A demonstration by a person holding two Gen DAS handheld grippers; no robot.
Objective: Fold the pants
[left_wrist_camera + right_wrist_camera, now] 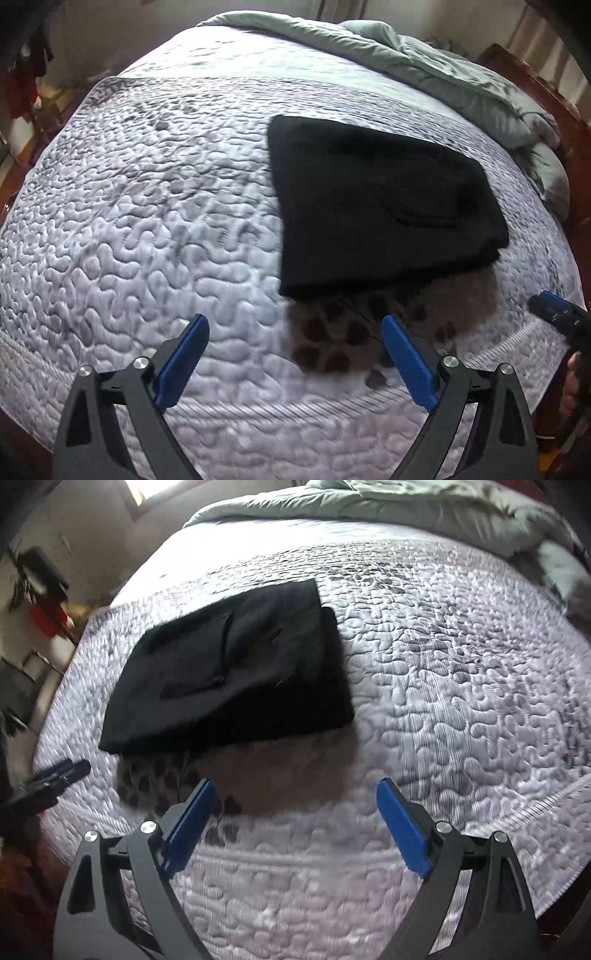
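Black pants (pixel 380 206) lie folded into a compact bundle on the quilted grey bedspread (pixel 155 229); they also show in the right wrist view (pixel 236 668), with a back pocket facing up. My left gripper (pixel 295 325) is open and empty, held above the bedspread just short of the bundle's near edge. My right gripper (pixel 295 790) is open and empty, near the bundle's near right corner. The right gripper's tip shows at the right edge of the left wrist view (pixel 554 310); the left gripper's tip shows at the left of the right wrist view (pixel 59 775).
A rumpled grey-green duvet (pixel 424 55) lies along the far side of the bed. A wooden bed frame (pixel 554 96) runs along the right. Furniture and red items (pixel 44 616) stand beside the bed on the left.
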